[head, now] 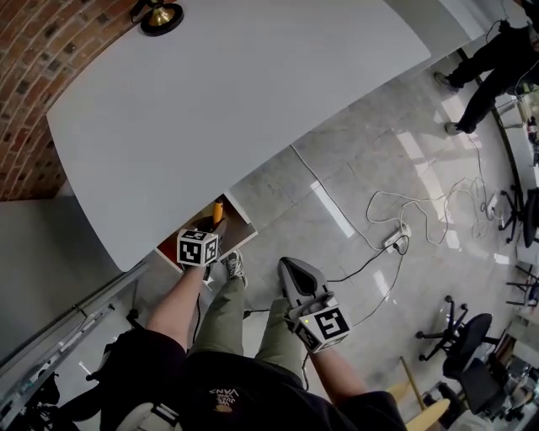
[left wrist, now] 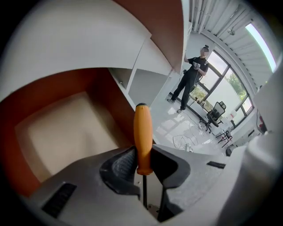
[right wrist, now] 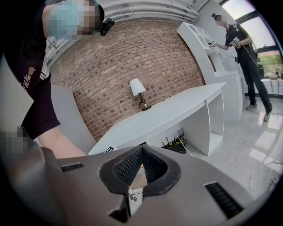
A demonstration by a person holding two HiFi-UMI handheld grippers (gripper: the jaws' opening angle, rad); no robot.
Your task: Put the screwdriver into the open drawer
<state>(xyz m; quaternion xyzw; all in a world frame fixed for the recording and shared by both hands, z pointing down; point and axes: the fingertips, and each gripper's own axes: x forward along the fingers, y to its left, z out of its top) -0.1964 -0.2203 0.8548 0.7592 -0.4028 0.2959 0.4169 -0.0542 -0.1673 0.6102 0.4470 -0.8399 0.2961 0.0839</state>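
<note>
Jaws of the left tool clamp the screwdriver at the low end of its orange handle, where the thin shaft begins. The handle thus points forward, away from the tool. It hangs over the open drawer, whose pale floor lies at 9 o'clock of the handle. This hold probably lets the screwdriver go in handle first, and it is not yet released. The right tool has its jaws closed together on nothing. In the head view it sits back by the person's thigh, at 5 o'clock of the drawer, seemingly idle and kept clear.

The drawer juts from under the 7 o'clock edge of the white surface. That surface is bare but for a brass-based lamp at 11 o'clock, against a brick wall. Grey floor spreads toward 3 o'clock, with cables, a power strip, office chairs and another person standing well apart.
</note>
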